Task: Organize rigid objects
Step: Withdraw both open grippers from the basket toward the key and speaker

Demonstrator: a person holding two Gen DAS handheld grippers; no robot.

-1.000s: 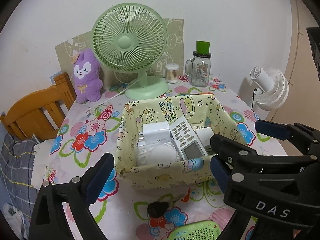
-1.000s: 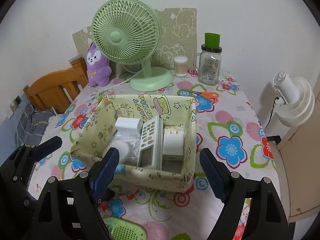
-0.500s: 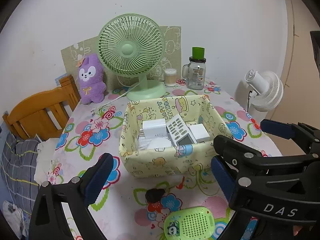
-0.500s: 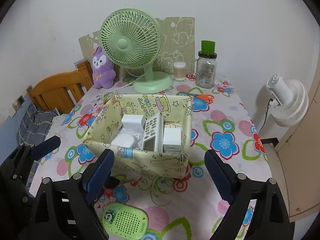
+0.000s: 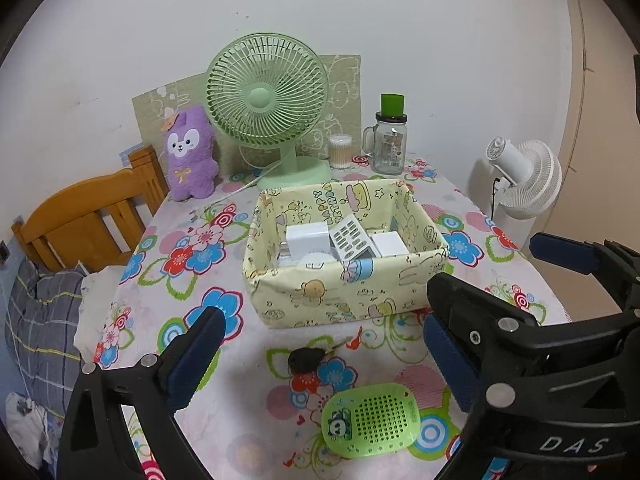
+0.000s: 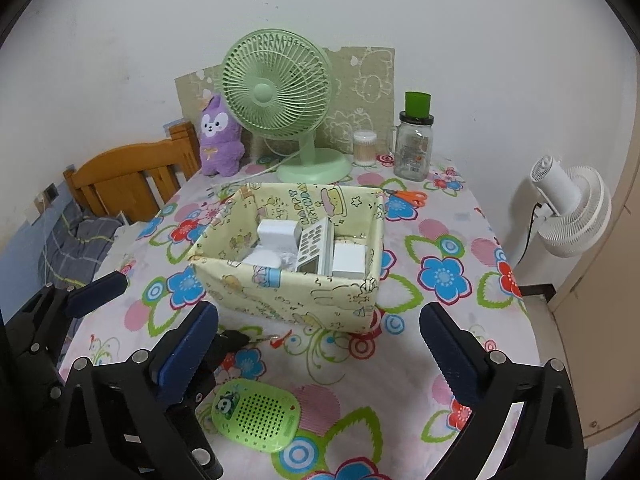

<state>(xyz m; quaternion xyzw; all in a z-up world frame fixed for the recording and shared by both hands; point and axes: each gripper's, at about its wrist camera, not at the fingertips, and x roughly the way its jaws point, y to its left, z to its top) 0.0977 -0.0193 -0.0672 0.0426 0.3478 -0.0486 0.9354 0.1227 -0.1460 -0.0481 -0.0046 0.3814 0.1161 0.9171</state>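
A yellow fabric basket [image 5: 344, 292] [image 6: 280, 292] sits mid-table and holds a white remote [image 5: 354, 238] [image 6: 316, 246], white boxes [image 5: 306, 236] [image 6: 349, 260] and a round white item [image 5: 316, 261]. In front of it lie a black key [image 5: 305, 360] [image 6: 234, 338] and a green perforated case with a panda [image 5: 370, 420] [image 6: 254, 414]. My left gripper [image 5: 320, 360] is open and empty above the key. My right gripper [image 6: 320, 344] is open and empty, near the basket's front.
A green desk fan [image 5: 266, 104], a purple plush [image 5: 190, 152], a cotton swab tub [image 5: 340, 152] and a glass jar mug [image 5: 390, 140] stand along the back wall. Orange scissors [image 6: 408, 196] lie behind the basket. A wooden chair [image 5: 92, 216] is left, a white fan [image 5: 524, 176] right.
Both grippers have pulled back and up from the basket. The key and green case have come fully into view. Both stay open.
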